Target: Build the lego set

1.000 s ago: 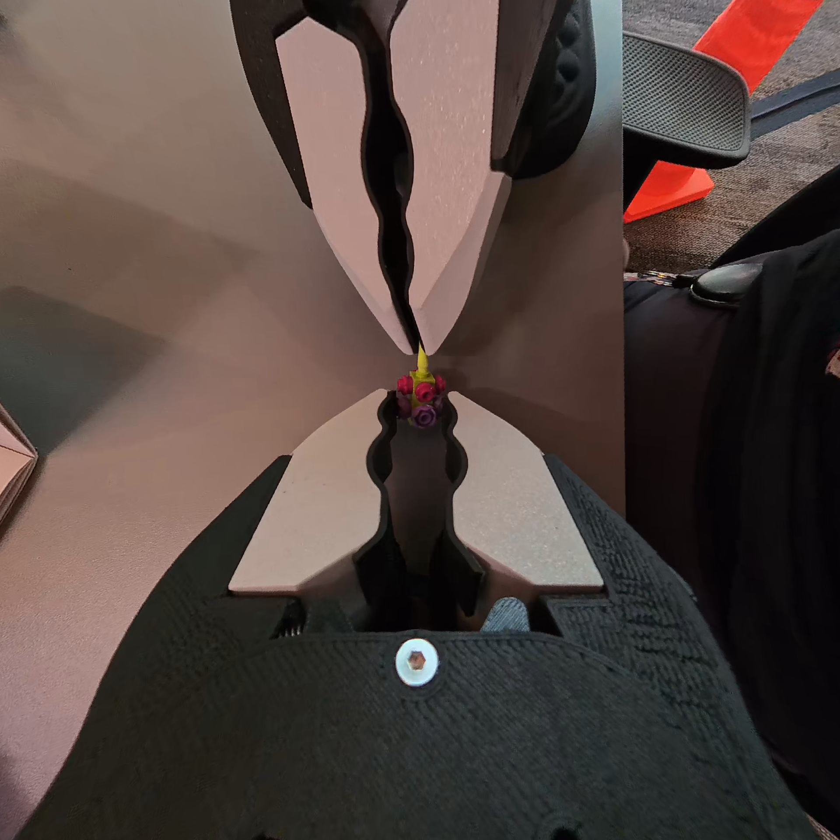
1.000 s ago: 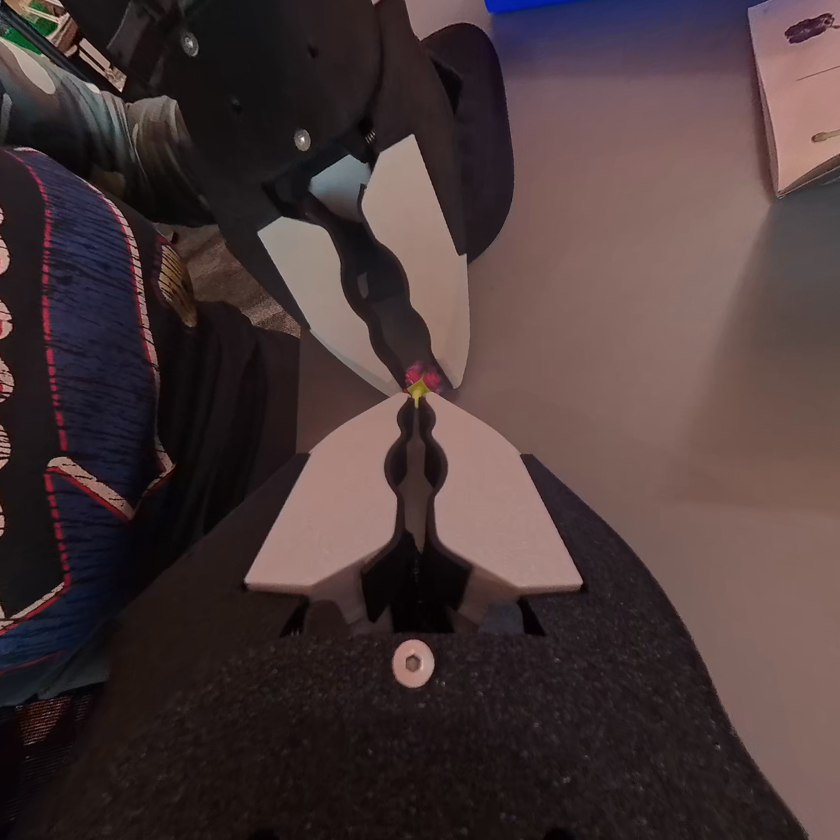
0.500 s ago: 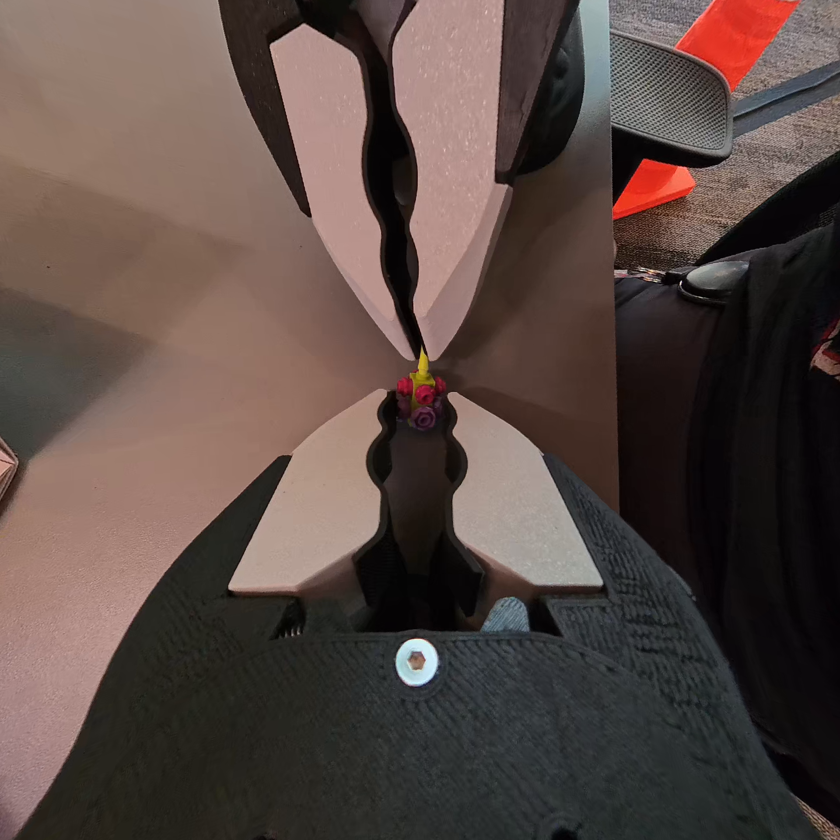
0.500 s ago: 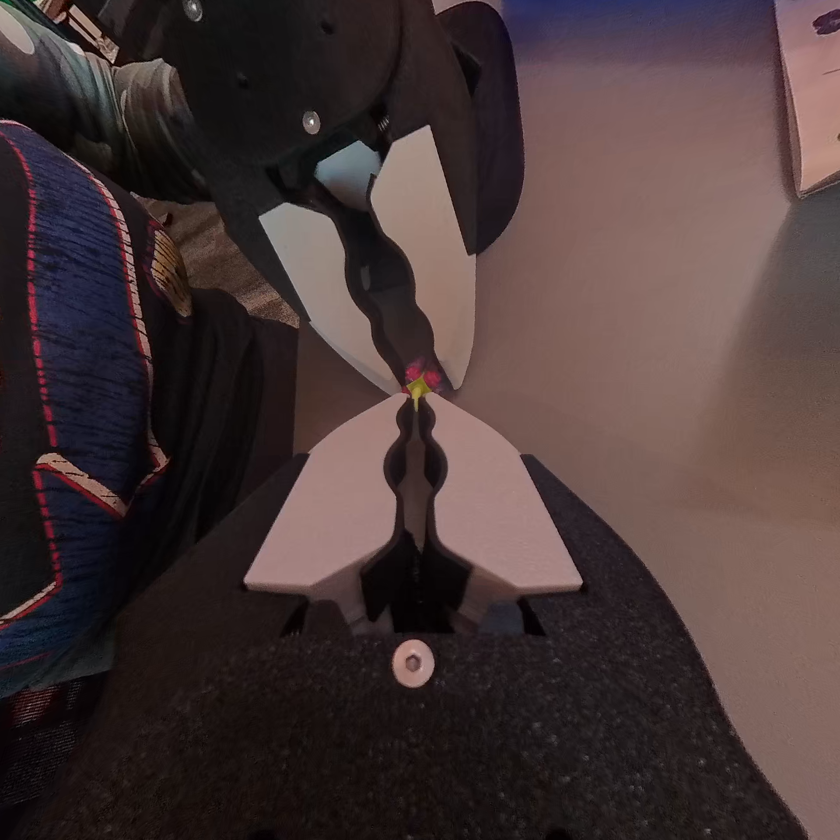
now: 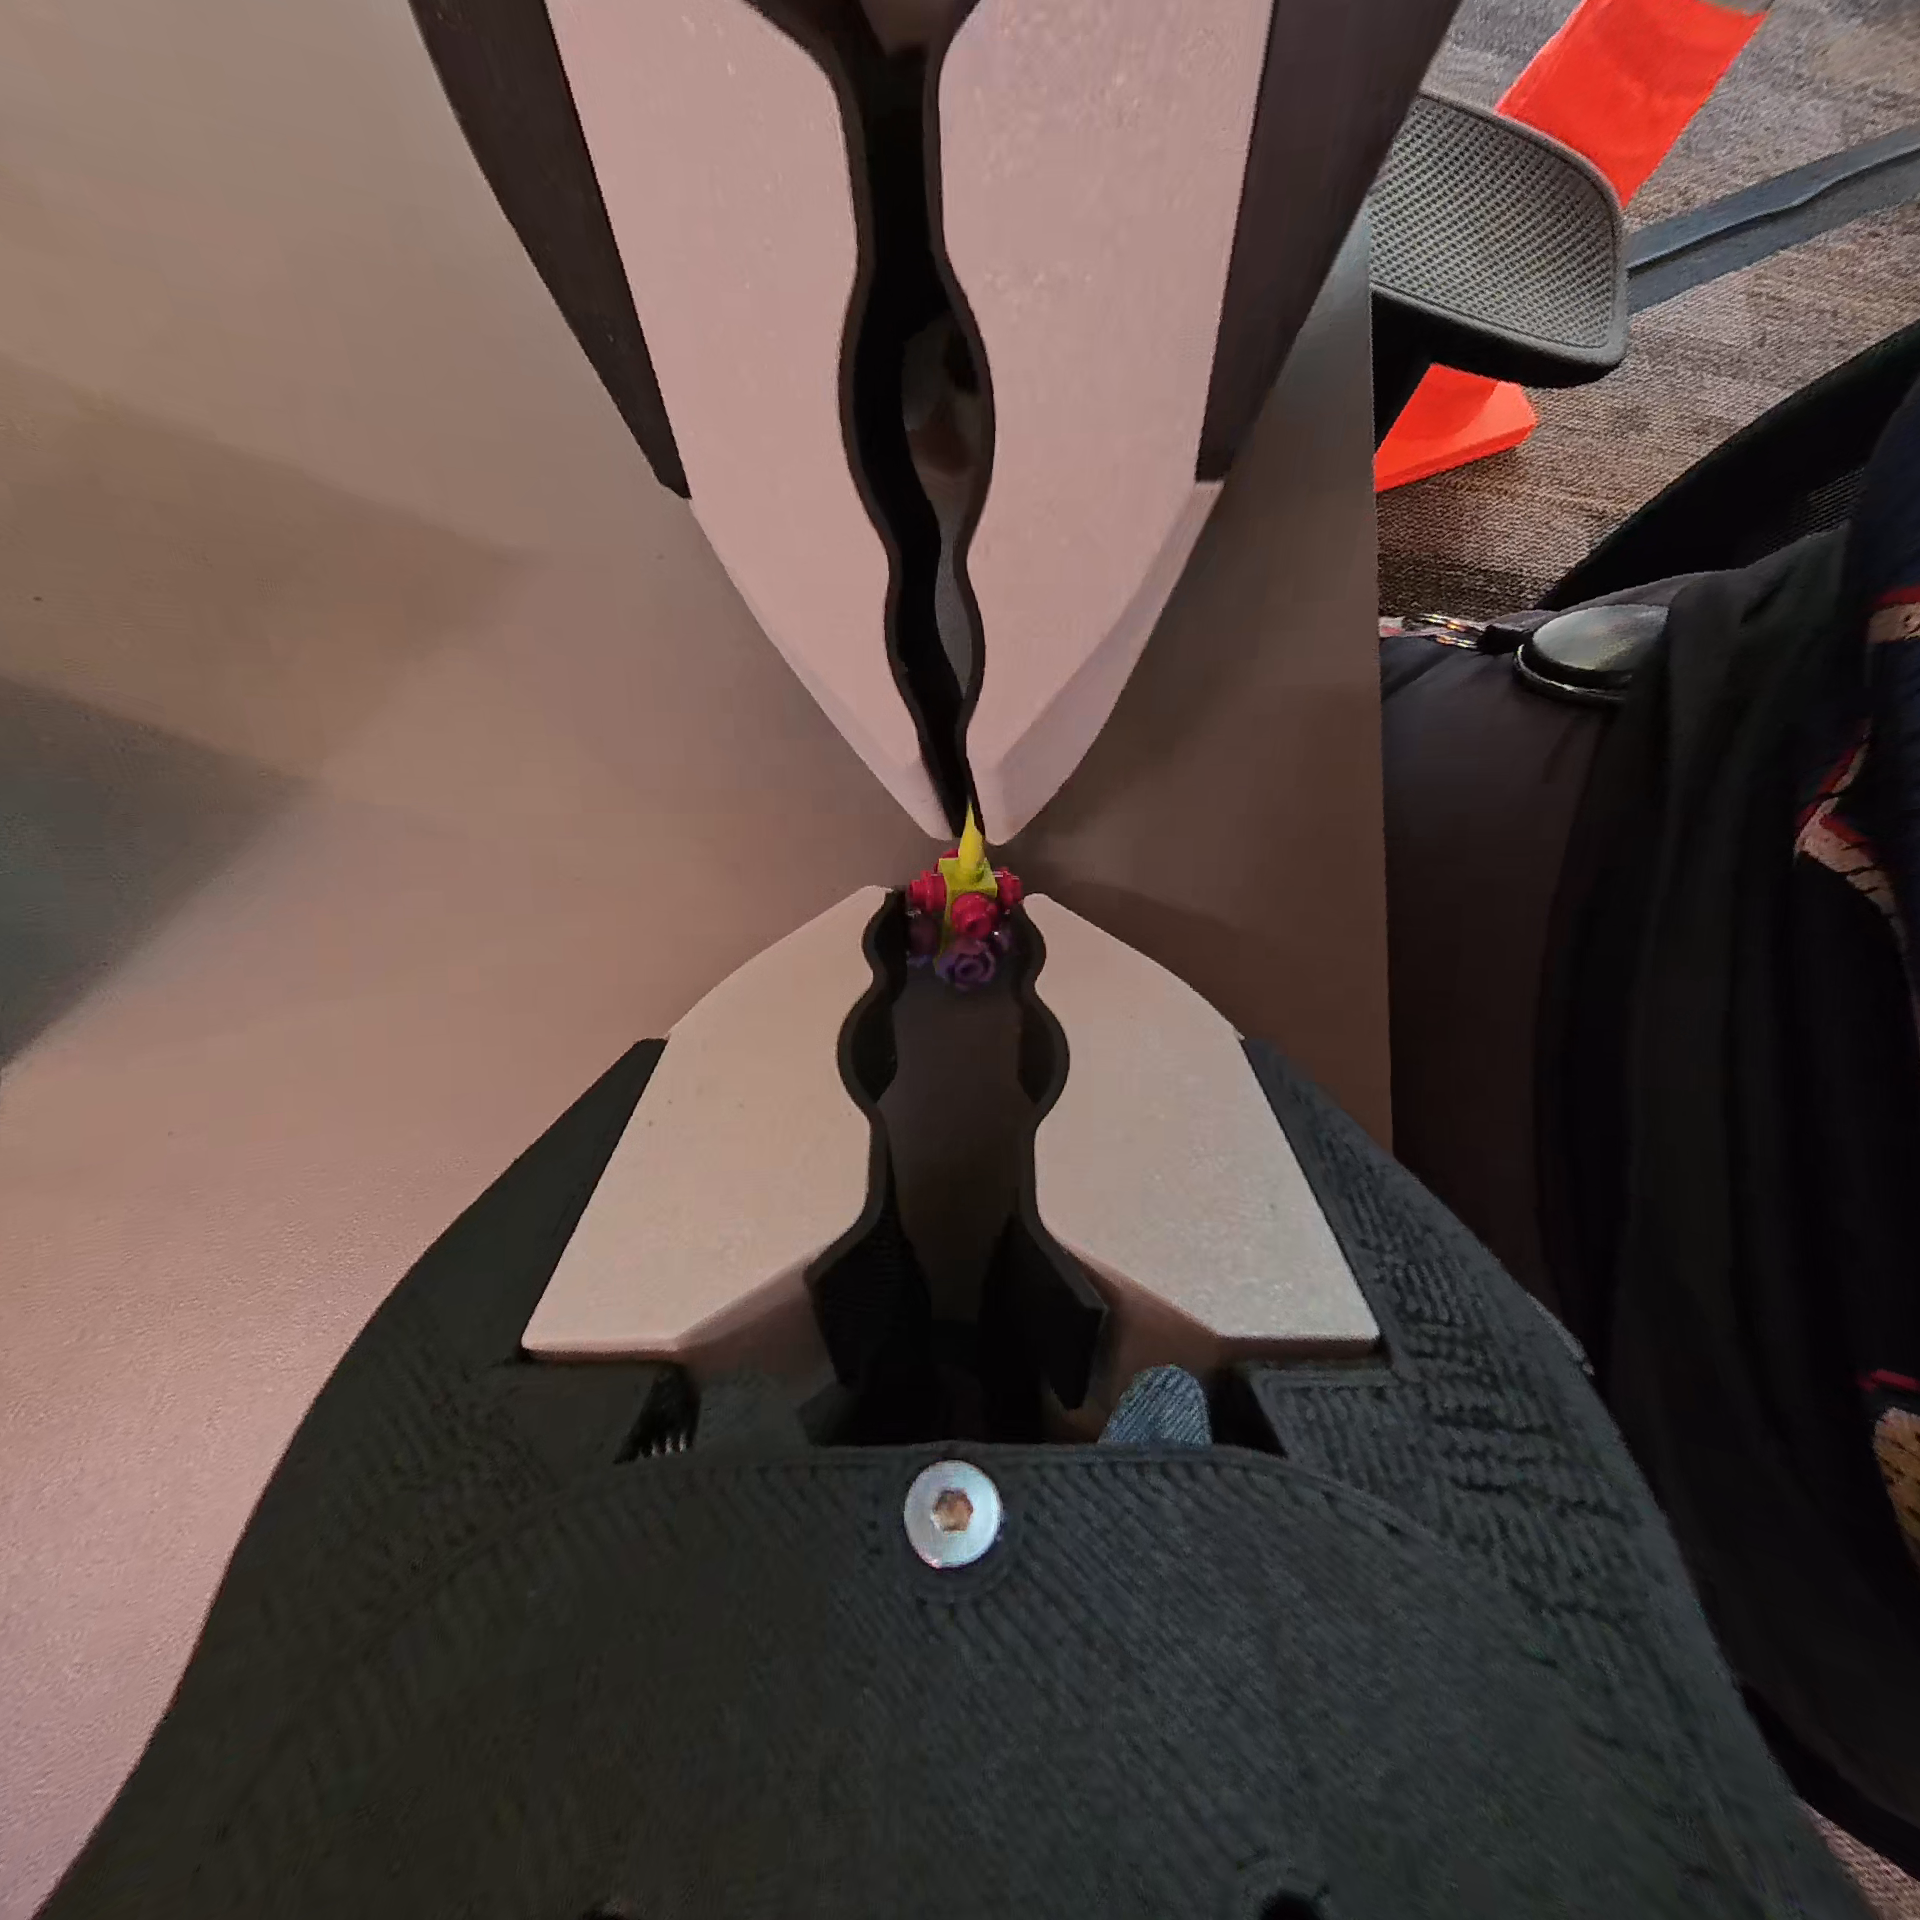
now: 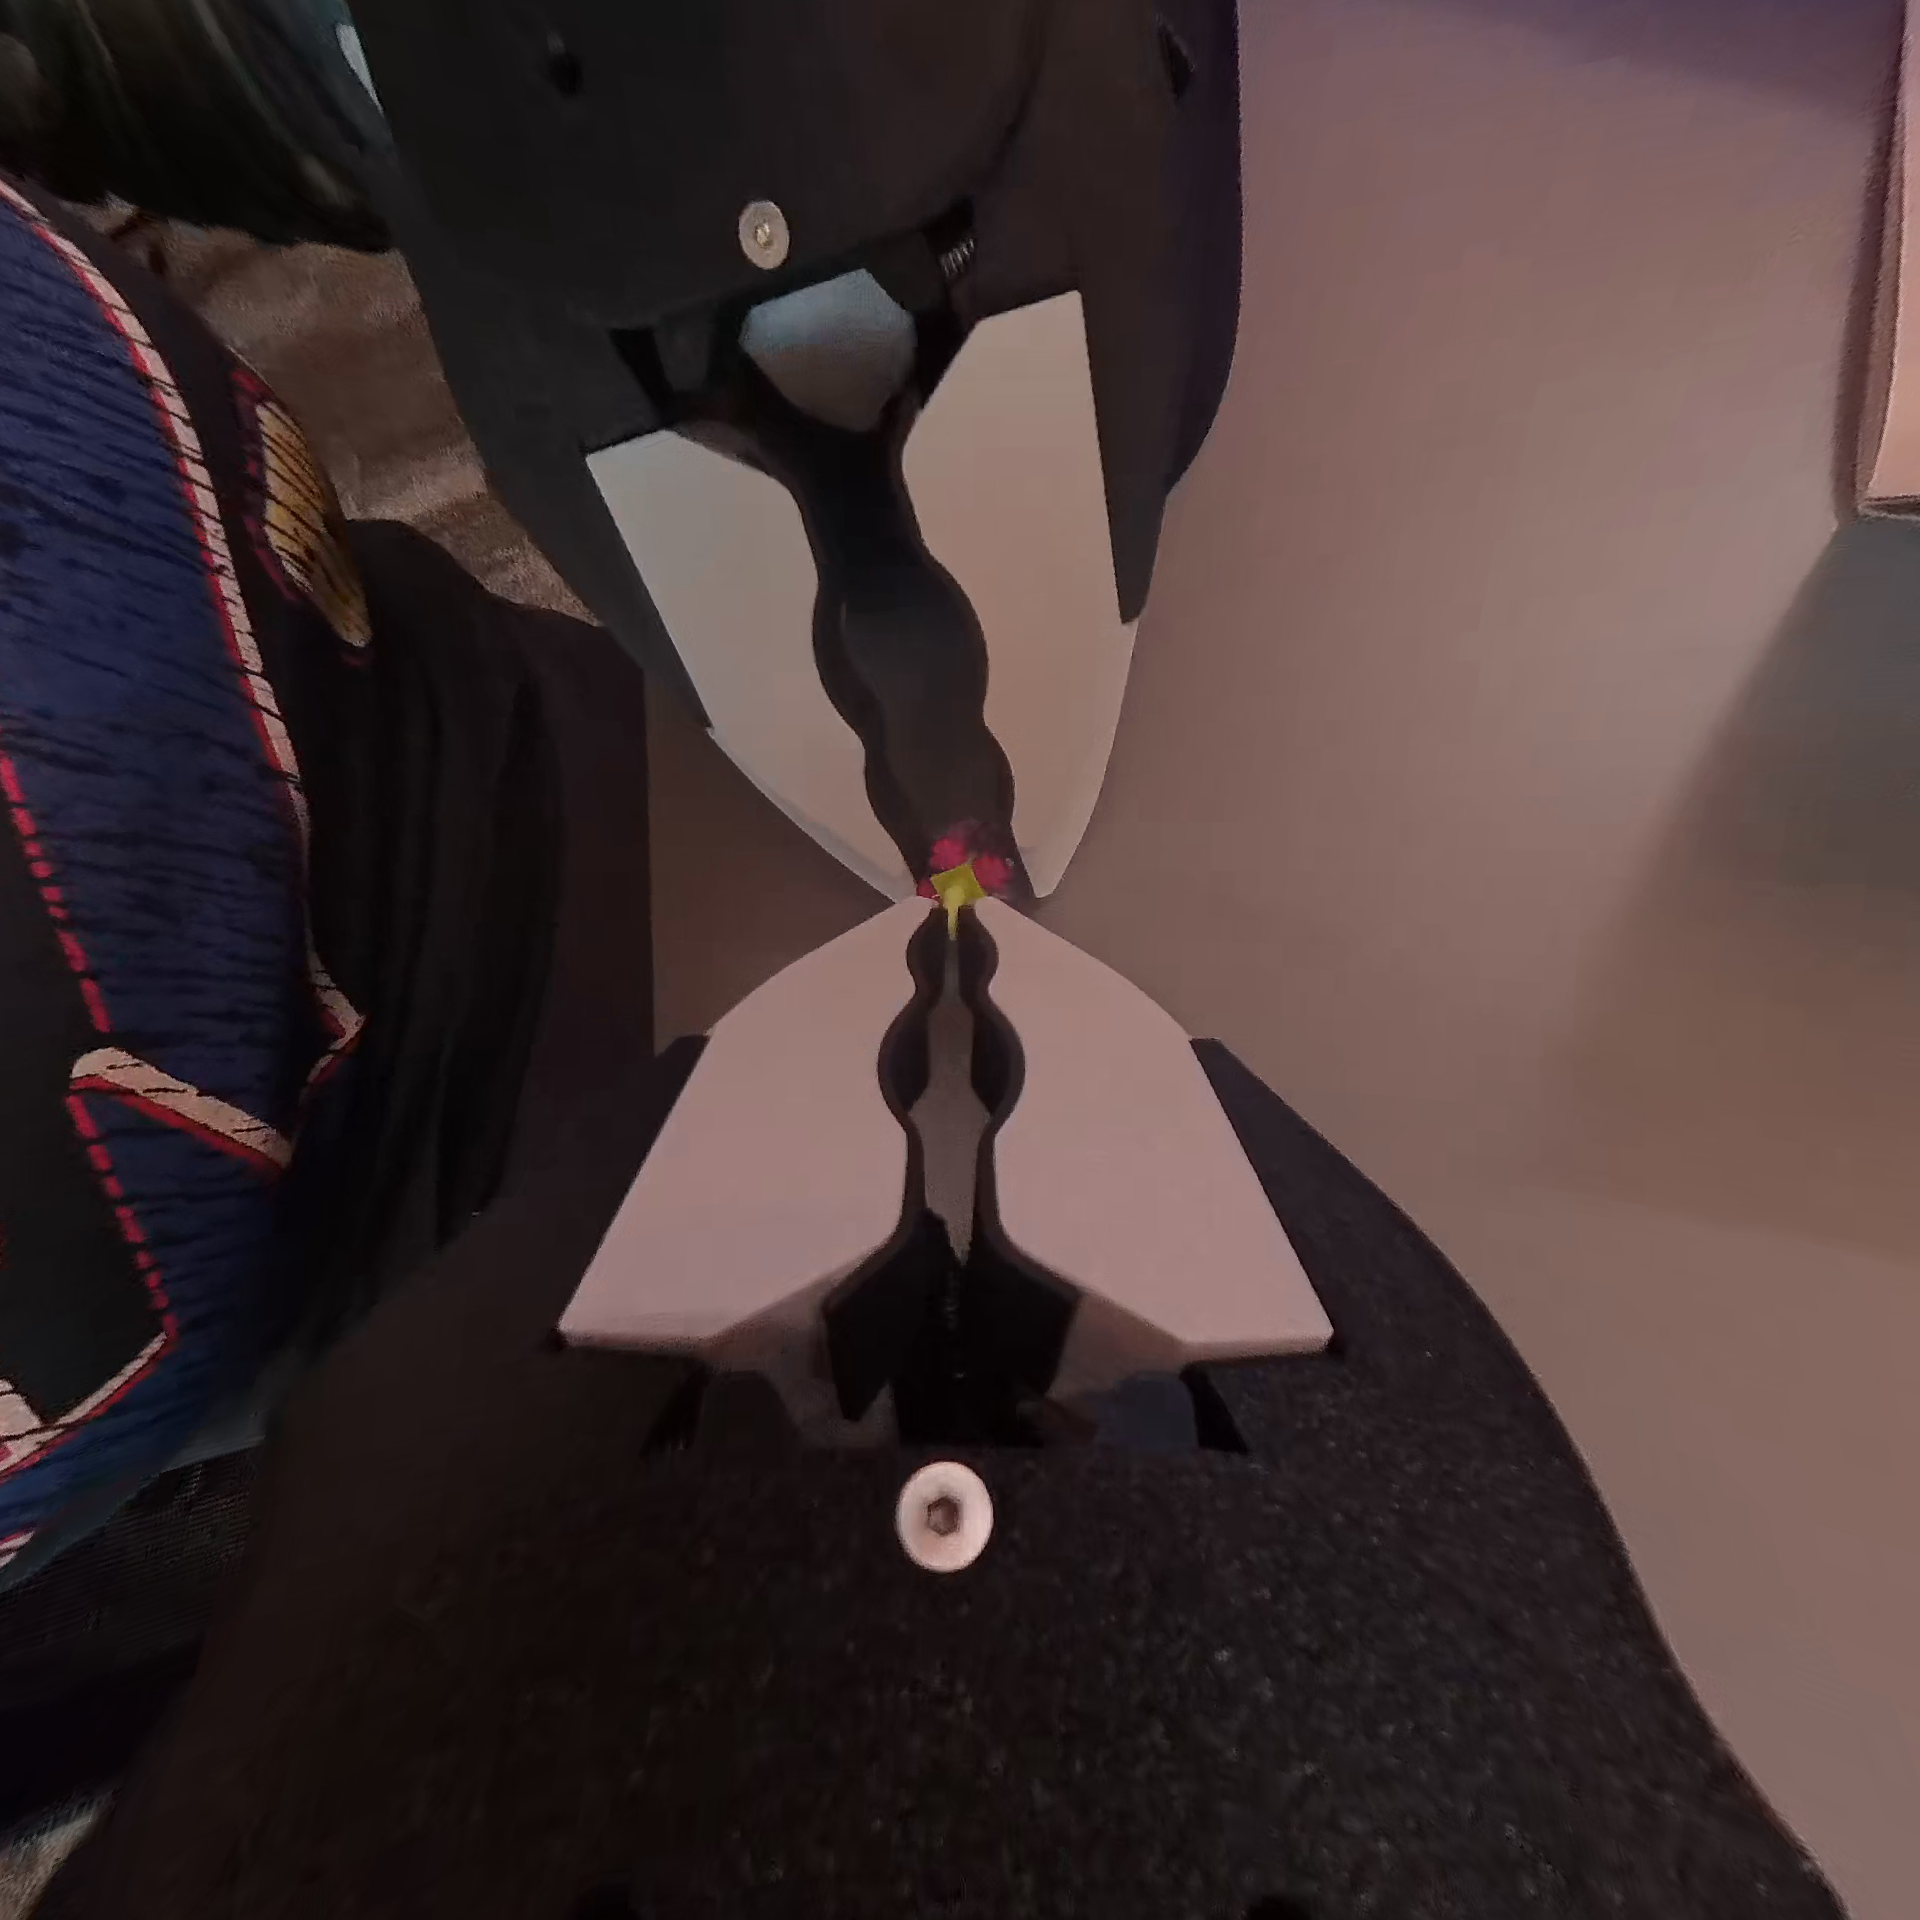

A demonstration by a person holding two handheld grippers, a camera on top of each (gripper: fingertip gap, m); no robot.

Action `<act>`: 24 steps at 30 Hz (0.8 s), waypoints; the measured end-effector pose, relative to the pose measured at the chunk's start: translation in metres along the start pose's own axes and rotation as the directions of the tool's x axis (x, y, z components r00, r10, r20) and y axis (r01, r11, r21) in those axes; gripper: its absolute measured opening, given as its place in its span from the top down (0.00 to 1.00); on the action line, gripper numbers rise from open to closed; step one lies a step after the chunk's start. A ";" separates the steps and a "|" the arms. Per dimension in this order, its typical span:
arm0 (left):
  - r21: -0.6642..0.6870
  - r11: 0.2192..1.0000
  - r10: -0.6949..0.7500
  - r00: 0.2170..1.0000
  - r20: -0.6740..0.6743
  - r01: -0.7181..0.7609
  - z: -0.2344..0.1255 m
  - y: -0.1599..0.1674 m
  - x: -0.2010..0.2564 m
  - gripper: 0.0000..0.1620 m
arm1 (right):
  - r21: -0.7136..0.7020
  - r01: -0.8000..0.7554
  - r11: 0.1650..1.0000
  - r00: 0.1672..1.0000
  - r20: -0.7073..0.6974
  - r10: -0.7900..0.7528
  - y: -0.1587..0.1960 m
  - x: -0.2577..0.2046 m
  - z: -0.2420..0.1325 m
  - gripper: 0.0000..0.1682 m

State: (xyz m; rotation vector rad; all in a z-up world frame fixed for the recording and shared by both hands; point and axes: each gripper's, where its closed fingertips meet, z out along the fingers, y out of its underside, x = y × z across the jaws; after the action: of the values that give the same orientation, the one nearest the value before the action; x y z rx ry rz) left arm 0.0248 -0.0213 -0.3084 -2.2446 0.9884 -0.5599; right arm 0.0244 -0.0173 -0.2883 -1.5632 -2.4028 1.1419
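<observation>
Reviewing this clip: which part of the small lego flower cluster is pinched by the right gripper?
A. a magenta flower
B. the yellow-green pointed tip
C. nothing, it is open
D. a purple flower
B: the right gripper is shut on the yellow-green pointed tip, while the left gripper holds the flower cluster.

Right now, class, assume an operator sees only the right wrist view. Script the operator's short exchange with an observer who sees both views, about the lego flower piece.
Operator: What sits behind the red blooms?
Observer: Purple blooms, at the end of the flower cluster that is held in the left gripper.
Operator: Any hazard nearby?
Observer: An orange cone stands beyond a mesh armrest.
</observation>
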 end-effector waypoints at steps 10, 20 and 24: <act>0.000 1.000 0.003 1.000 0.002 -0.003 0.000 0.000 0.000 0.89 | -0.114 0.049 0.992 0.998 -0.037 -0.054 0.000 0.001 0.001 0.98; 0.000 1.000 0.015 1.000 0.015 -0.015 0.001 0.000 0.000 0.89 | -0.176 0.063 0.982 0.996 -0.049 -0.072 -0.001 0.001 0.005 0.98; 0.001 1.000 0.014 1.000 0.014 -0.014 0.001 -0.001 0.001 0.89 | -0.195 0.077 0.978 0.994 -0.064 -0.091 0.000 0.002 0.005 0.98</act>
State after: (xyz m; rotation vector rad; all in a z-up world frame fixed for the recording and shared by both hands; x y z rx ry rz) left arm 0.0261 -0.0211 -0.3086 -2.2361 0.9962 -0.5379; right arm 0.0215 -0.0185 -0.2919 -1.5065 -2.5695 0.8452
